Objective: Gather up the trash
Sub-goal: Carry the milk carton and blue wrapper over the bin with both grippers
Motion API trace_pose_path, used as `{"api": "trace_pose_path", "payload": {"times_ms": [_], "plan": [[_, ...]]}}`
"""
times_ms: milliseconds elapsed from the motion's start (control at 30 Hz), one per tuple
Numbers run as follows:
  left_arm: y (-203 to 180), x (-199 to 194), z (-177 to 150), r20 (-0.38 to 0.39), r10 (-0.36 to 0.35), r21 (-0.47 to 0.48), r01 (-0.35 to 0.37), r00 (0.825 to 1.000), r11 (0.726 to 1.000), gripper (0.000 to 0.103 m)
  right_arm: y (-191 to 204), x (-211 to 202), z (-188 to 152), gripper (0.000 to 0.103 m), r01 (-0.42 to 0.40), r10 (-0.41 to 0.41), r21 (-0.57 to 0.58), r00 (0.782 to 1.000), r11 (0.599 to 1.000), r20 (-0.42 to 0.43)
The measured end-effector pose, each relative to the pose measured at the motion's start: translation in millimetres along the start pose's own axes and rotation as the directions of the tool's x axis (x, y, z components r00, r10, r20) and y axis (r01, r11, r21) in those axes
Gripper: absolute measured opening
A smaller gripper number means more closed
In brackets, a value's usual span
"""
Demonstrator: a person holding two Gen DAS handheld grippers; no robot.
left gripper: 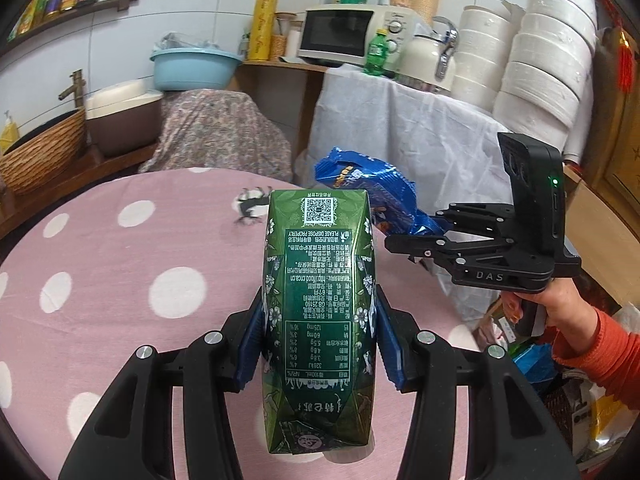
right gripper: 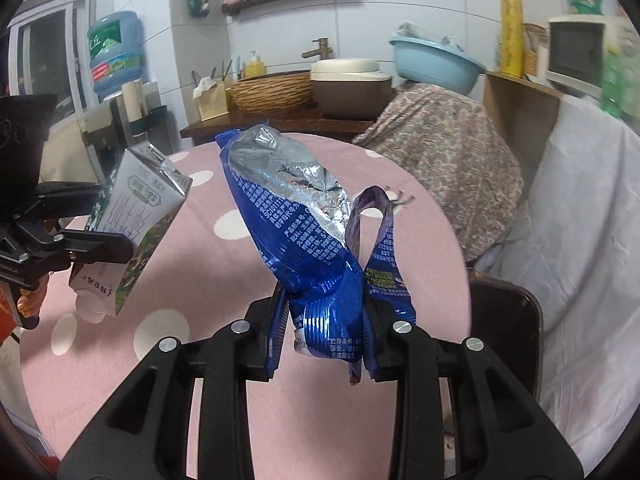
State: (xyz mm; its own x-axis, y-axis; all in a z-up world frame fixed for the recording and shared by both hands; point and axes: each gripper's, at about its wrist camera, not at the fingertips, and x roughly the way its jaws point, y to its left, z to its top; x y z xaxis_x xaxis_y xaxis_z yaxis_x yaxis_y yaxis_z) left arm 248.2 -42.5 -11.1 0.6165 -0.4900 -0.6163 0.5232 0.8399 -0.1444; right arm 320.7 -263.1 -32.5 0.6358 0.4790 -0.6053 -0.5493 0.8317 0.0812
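Note:
My left gripper (left gripper: 318,332) is shut on a green drink carton (left gripper: 318,300), held upside down above the pink dotted tablecloth (left gripper: 120,280). The same carton (right gripper: 136,216) shows at the left of the right wrist view, tilted in the left gripper (right gripper: 100,246). My right gripper (right gripper: 326,328) is shut on a crumpled blue snack bag (right gripper: 288,216) with a silver inside. In the left wrist view that bag (left gripper: 368,188) and the right gripper (left gripper: 416,240) hang past the table's right edge, carried by a hand in an orange sleeve (left gripper: 592,344).
A small dark mark (left gripper: 252,204) lies on the cloth at the far side. A floral-covered seat (right gripper: 440,168) and a white-draped counter (left gripper: 400,128) stand behind the table. A dark chair (right gripper: 504,332) is at the right edge. Bags and clutter (left gripper: 580,400) sit on the floor right.

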Motion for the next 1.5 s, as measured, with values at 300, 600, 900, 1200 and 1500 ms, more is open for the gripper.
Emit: {"api": "trace_pose_path", "payload": {"times_ms": [300,600,900,1200,1500], "plan": [[-49.7,38.9,11.1,-0.01,-0.088,0.026,0.089,0.996,0.996,0.049,-46.8,-59.1,-49.5,0.032,0.068,-0.072,0.095,0.997,0.993,0.04],[-83.1,73.3,41.3,0.003,-0.121,0.047,0.121,0.993,0.992,0.049,-98.6,-82.1,-77.2,0.032,0.135,-0.146,0.189,0.988,0.973,0.046],[-112.7,120.8,76.5,-0.015,-0.14,0.077,0.14,0.99,0.987,0.049,-158.7,-62.0,-107.1,0.032,0.213,-0.22,0.288,0.976,0.934,-0.009],[-128.4,162.0,94.4,-0.06,-0.146,0.074,0.15,0.988,0.986,0.049,-214.9,13.0,-134.6,0.032,0.224,-0.193,0.417,0.974,0.881,-0.114],[-141.9,206.0,103.1,-0.109,-0.128,0.08,0.137,0.986,0.987,0.049,-238.2,75.6,-149.5,0.033,0.254,-0.186,0.444,0.964,0.859,-0.191]]}}
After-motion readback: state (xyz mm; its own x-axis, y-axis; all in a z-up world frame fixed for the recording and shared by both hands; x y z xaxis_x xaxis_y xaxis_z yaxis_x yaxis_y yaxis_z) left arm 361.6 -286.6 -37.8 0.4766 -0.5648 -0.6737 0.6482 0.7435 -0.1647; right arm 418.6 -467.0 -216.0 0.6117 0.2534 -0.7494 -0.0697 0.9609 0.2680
